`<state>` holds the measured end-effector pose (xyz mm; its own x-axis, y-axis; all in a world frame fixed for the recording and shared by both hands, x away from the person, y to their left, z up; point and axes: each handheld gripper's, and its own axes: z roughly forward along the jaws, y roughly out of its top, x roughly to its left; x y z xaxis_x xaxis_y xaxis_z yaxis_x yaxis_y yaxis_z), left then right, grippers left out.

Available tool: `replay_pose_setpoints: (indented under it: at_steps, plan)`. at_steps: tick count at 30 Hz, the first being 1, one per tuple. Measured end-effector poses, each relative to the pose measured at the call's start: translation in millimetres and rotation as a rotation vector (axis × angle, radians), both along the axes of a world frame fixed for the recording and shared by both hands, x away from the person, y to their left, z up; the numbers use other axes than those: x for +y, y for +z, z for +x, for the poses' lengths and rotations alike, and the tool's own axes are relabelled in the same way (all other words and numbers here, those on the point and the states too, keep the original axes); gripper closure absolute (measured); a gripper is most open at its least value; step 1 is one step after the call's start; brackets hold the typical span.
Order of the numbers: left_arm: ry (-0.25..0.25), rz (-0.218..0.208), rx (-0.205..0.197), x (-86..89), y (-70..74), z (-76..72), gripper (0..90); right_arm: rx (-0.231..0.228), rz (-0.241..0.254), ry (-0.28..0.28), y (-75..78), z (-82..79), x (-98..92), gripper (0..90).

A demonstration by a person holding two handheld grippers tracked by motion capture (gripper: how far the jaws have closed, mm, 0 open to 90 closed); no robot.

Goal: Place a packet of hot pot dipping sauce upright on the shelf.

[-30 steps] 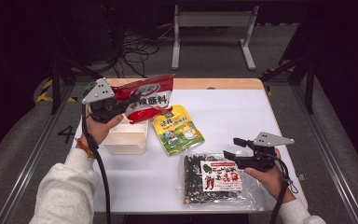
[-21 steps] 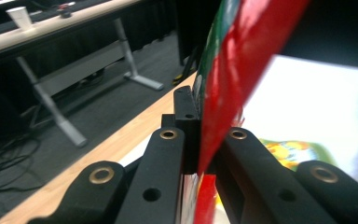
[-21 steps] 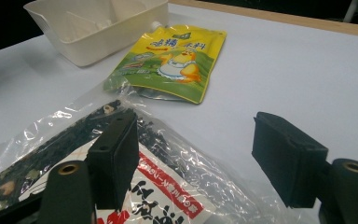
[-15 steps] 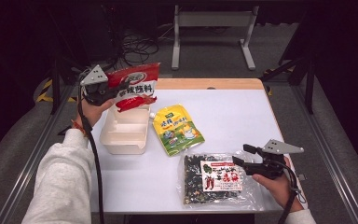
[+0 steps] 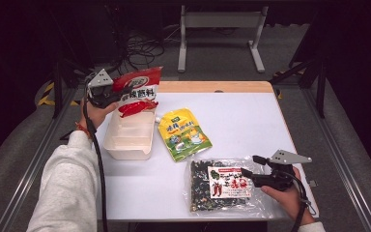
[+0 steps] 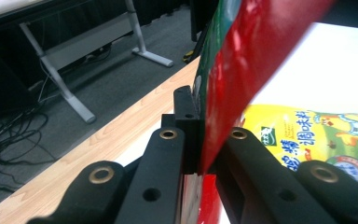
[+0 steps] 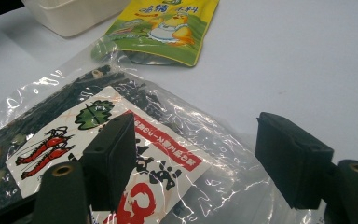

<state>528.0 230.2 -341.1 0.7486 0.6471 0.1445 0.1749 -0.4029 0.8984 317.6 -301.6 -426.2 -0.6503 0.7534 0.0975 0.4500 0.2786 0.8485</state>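
Overhead, left gripper jaws pinch red packet; right gripper gapes (over clear bag).

The packet is red and white with dark lettering and a green edge, and the tub below it is plain cream. The pouch is yellow with green borders, a cartoon chick and a small green label, while the clear bag shows dark contents behind a white label printed with red chillies, a green leaf and a red banner. The worktop is white with a light wood strip along its far edge, and both grippers' jaws are black.
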Motion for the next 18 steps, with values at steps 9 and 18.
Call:
replay_pose_setpoints:
  at_steps: [9, 18]
  plan:
    - [0.015, 0.019, -0.006, 1.8, 0.7, 12.2, 89.4, 0.017, 0.006, 0.000, -2.5, 1.8, 0.3, 28.5]
    - [0.046, -0.023, 0.045, 5.4, -21.9, 10.2, 74.2, 0.024, -0.004, 0.015, -4.0, 2.4, 3.7, 28.5]
